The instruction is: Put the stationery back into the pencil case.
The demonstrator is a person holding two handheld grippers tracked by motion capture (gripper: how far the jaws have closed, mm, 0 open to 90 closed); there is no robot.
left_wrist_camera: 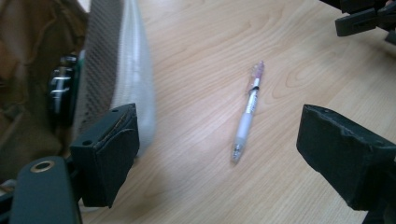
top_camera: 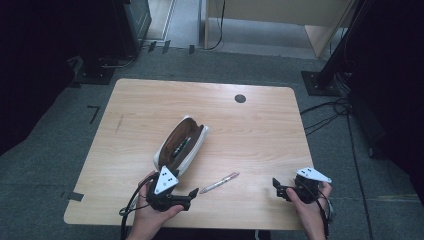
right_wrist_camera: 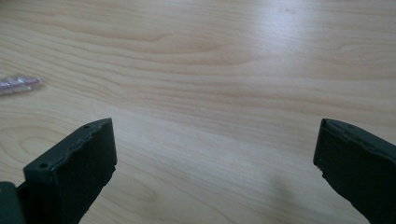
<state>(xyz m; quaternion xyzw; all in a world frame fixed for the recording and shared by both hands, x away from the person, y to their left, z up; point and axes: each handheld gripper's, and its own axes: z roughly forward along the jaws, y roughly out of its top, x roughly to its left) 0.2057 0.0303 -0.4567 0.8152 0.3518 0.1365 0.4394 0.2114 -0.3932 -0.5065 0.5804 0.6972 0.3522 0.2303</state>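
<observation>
We see a wooden bench [top_camera: 150, 107] with an open pencil case [top_camera: 181, 145] lying near the middle, tilted, brown lining up, dark pens inside. A pen [top_camera: 219, 183] with a clear barrel and pinkish end lies on bare wood just right of the case's near end, apart from it.

Left gripper [top_camera: 194, 193] sits at the near edge, held in the left hand [top_camera: 150, 215], jaws pointing right toward the pen. In the left gripper view its jaws are wide open with nothing between them; the pen [left_wrist_camera: 247, 112] lies ahead in the gap, not touched, and the case's mesh side [left_wrist_camera: 105, 60] is just beside the left jaw. The other gripper [left_wrist_camera: 362, 16] shows at top right, well apart.

Right gripper [top_camera: 278, 189] is at the near right edge in the right hand [top_camera: 310, 207], jaws pointing left. In the right gripper view we see its jaws wide open, holding nothing, over bare wood; the pen's pink end [right_wrist_camera: 18, 85] shows blurred at far left.

A dark round hole [top_camera: 240, 98] sits near the bench's far edge.
</observation>
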